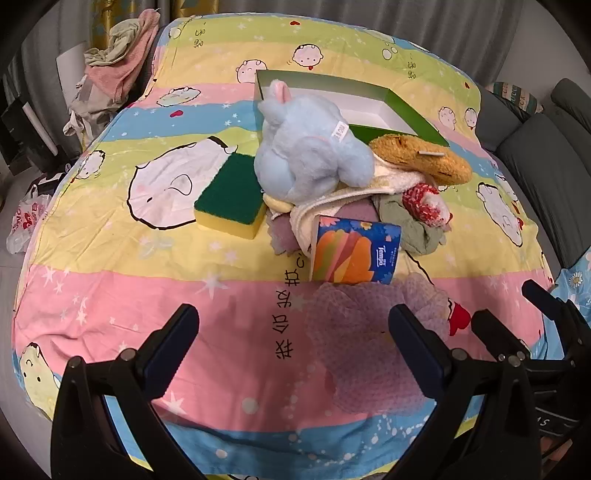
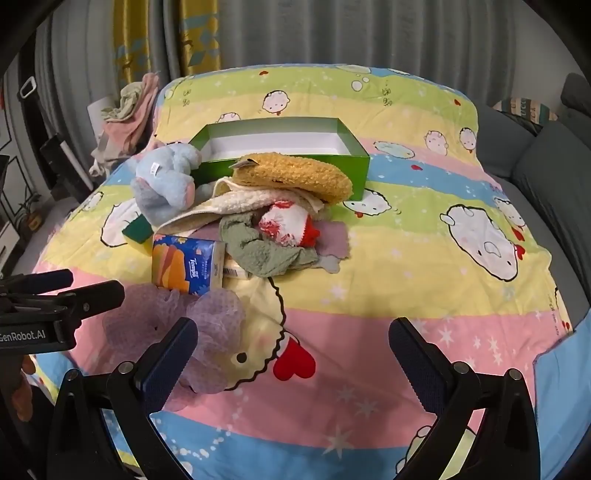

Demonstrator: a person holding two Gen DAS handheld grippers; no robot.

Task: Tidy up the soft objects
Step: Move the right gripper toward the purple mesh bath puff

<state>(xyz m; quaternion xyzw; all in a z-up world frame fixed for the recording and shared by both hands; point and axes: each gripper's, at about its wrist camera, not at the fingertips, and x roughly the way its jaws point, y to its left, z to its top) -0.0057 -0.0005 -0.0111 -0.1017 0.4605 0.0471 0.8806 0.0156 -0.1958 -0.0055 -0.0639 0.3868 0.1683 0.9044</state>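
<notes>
Left gripper (image 1: 293,332): jaws spread wide, empty, low in its own view above the pink stripe.
Right gripper (image 2: 293,343): jaws wide apart, holding nothing.
Pile: a pale blue plush toy (image 1: 310,147), a mustard fleece piece (image 1: 421,157), a blue-and-orange Tempo tissue pack (image 1: 356,251) and a lilac mesh bath puff (image 1: 365,343) lie mid-frame before an open green box with white inside (image 1: 369,99).
Left view only: the whole green-topped yellow sponge (image 1: 231,201), left of the plush toy.
Right view only: a crumpled sage-green cloth (image 2: 266,247) fully seen, and the left gripper at the left edge.
Surface: a bed with a striped cartoon quilt (image 2: 406,280).
Room: grey curtains (image 2: 369,33) behind; clothes heaped (image 1: 118,70) upper left.
</notes>
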